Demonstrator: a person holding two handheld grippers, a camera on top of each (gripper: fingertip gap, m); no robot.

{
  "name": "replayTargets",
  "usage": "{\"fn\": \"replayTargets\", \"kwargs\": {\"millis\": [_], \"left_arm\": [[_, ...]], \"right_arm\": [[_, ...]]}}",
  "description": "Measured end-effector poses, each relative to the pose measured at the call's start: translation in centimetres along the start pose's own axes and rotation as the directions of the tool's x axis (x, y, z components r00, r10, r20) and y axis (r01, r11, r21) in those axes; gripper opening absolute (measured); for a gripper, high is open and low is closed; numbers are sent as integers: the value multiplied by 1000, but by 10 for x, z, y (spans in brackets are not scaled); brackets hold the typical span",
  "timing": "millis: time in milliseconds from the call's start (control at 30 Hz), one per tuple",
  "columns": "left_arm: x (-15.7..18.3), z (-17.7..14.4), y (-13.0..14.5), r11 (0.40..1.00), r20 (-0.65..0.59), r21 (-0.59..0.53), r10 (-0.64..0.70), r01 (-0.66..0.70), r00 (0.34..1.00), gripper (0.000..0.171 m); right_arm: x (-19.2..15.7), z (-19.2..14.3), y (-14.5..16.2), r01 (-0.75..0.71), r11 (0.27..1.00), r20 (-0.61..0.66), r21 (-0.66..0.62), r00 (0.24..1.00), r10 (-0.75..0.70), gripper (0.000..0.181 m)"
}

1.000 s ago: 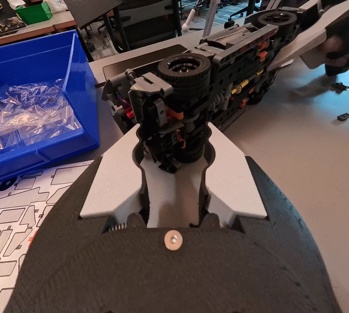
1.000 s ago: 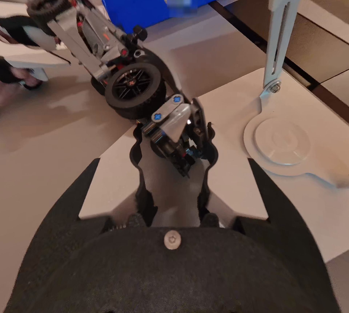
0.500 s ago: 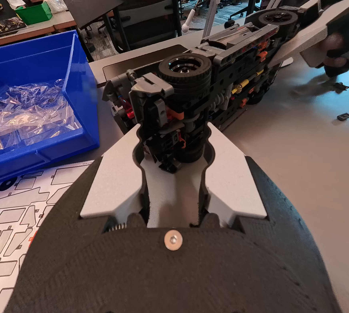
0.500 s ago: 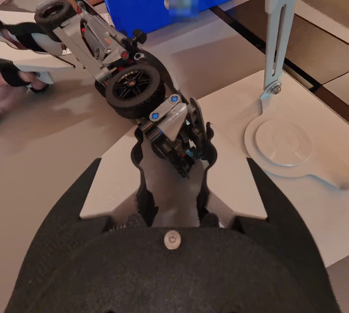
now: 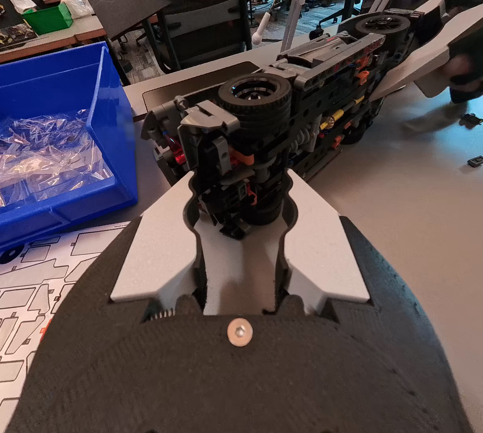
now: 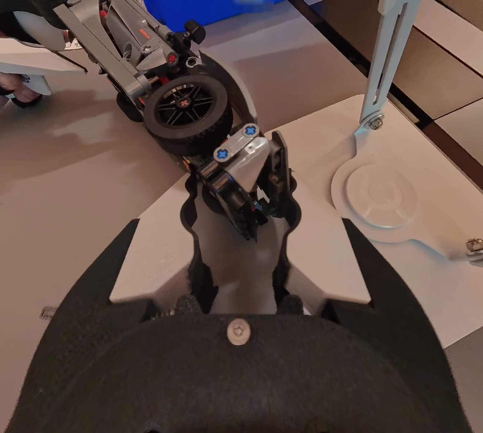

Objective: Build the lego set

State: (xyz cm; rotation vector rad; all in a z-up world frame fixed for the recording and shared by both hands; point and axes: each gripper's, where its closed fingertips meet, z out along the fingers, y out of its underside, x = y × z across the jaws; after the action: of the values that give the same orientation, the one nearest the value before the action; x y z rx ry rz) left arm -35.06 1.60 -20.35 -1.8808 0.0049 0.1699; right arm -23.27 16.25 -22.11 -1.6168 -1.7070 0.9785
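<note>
We hold the long grey and black plastic toy car (image 5: 300, 117) by both of its ends. It is turned on its side, so its bumpy underside with little orange, yellow and red pins faces us in the left wrist view. One side rests low by the smooth pale counter (image 5: 392, 224), and we cannot tell if it touches. We think it is held like this so we can look at the bottom or turn it to add a piece.

The left gripper (image 5: 239, 179) has its jaws pinching one end of the car, by a fat black rubber wheel (image 5: 254, 104) with ridged tread. The right gripper (image 6: 241, 193) has its jaws pinching the other end, where a shiny grey wedge piece (image 6: 249, 164) with two blue cross pins sits next to a black spoked wheel (image 6: 185, 106). The white gripper fingers (image 5: 162, 242) have wavy dark edges, which we think help them hold knobby parts.

Close by on the left is a deep blue plastic bin (image 5: 115, 138) with crinkly clear bags (image 5: 47, 148) inside. A white paper sheet with black part outlines (image 5: 39, 276) lies flat in front of it. Two tiny dark pieces (image 5: 474, 161) lie apart on the counter.
</note>
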Motion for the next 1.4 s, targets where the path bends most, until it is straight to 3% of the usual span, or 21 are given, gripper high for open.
{"fn": "replayTargets", "kwargs": {"millis": [200,333,667,833,1067,1400], "left_arm": [[0,0,0,1000,0,1,-1,1,1000,59],[0,0,0,1000,-1,1,-2,2,1000,59],[0,-1,0,1000,-2,3,-5,5,1000,59],[0,0,0,1000,3,2,1,-1,1000,60],[0,6,5,996,77,-49,77,-74,994,72],[-7,12,7,992,171,-89,104,-89,980,72]], "right_arm": [[-1,-1,0,-18,1000,25,13,1000,17,64],[2,5,6,48,998,-42,-35,998,-49,71],[-1,0,-4,-114,992,60,49,992,111,67],[0,3,4,32,999,-14,-25,999,-33,71],[3,4,3,4,1000,-34,-11,999,-4,67],[1,4,3,-5,1000,-12,-11,1000,5,64]]}}
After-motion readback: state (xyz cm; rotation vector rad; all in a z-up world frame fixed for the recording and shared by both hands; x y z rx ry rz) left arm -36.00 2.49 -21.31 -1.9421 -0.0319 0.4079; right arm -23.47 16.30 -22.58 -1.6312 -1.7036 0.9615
